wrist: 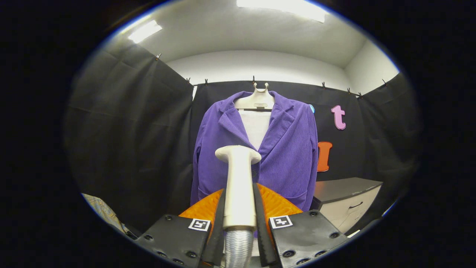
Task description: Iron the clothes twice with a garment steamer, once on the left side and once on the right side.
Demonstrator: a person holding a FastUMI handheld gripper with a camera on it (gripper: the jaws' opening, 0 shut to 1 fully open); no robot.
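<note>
Black cloth lines the booth on three sides under a white ceiling, with a low dark-topped cabinet (344,203) standing to the right. Against the back wall a purple corduroy jacket (286,156) hangs on a pale hanger (256,99), facing the camera, its long axis vertical.

From the gripper view, the gripper (239,223) is clamped on the steamer wand (238,182): both fingers press the pale handle from either side, ribbed hose (238,247) trailing below. The wand stands upright between the fingers, its flat head up near the jacket's closure. Whether the head touches the fabric is hard to judge from here; it probably sits just short. The jacket lies straight ahead, so either front panel is equally reachable.
</note>
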